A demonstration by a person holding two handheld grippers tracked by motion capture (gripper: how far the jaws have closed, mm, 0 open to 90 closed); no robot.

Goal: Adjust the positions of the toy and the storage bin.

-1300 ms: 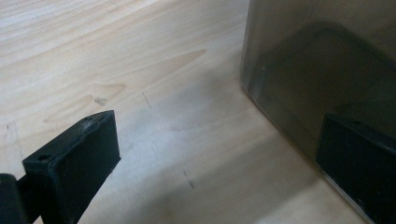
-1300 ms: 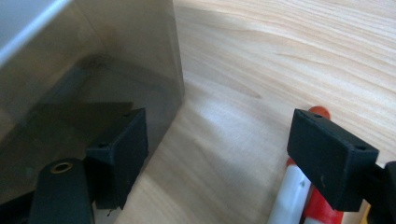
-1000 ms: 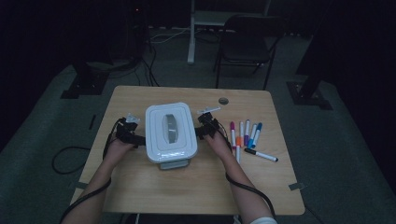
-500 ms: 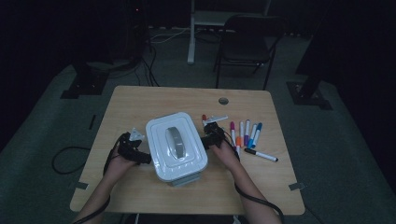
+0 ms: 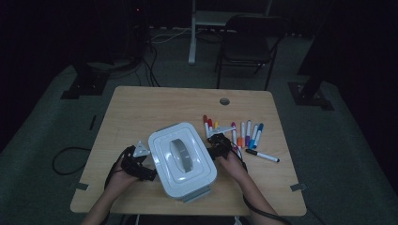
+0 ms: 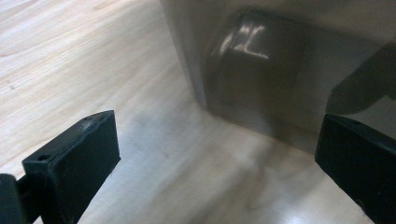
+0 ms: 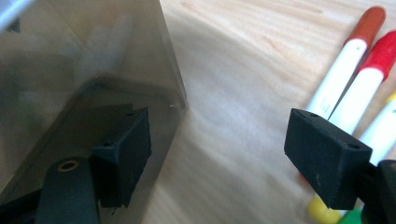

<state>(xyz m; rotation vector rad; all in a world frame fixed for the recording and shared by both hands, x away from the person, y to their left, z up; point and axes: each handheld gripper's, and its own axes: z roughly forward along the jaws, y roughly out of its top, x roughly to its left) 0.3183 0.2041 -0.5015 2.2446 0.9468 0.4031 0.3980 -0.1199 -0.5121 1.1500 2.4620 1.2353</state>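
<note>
A white lidded box (image 5: 183, 157) with a grey handle lies skewed on the wooden table (image 5: 141, 108), close to the near edge. My left gripper (image 5: 143, 169) sits against the box's left side. In the left gripper view the left gripper (image 6: 212, 175) stands open, with bare wood between the pads and the box's grey wall (image 6: 280, 70) just ahead. My right gripper (image 5: 217, 146) is at the box's right side. In the right gripper view the right gripper (image 7: 224, 156) is open too, one finger (image 7: 123, 154) lying along the box wall (image 7: 84, 70) and the other beside the markers (image 7: 355, 93).
Several coloured markers (image 5: 244, 133) lie in a row right of the box, and a black-capped one (image 5: 263, 155) lies apart nearer the right edge. A cable hole (image 5: 224, 101) is at the table's far side. A chair (image 5: 248, 42) stands beyond the table.
The box has slid toward the near edge and turned. Both hands moved back toward the person along with it, staying at its sides.
</note>
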